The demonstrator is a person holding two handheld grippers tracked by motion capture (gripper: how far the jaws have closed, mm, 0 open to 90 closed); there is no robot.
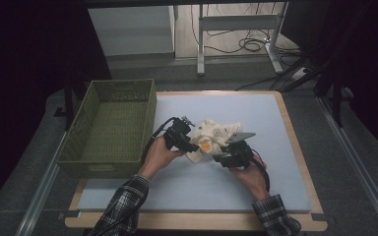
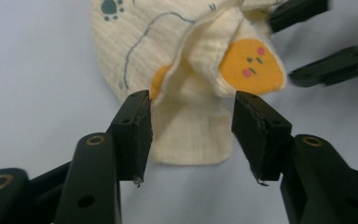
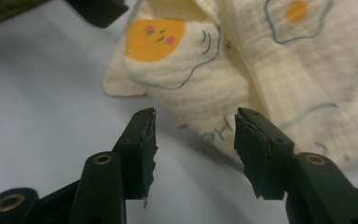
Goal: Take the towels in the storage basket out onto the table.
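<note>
Crumpled cream muslin cloth printed with orange faces (image 1: 210, 139) is lying mid-table (image 1: 275, 191), beside the green woven basket (image 1: 109, 129). Left gripper (image 2: 191, 135) is straddling its near flap, jaws apart; right gripper (image 3: 195, 140), jaws apart, is facing the opposite edge, not yet touching.

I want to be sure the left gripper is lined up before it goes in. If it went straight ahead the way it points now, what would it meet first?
Most likely the cream printed cloth: its near folded edge already lies between the left gripper's open jaws, apparently untouched by the pads.
</note>
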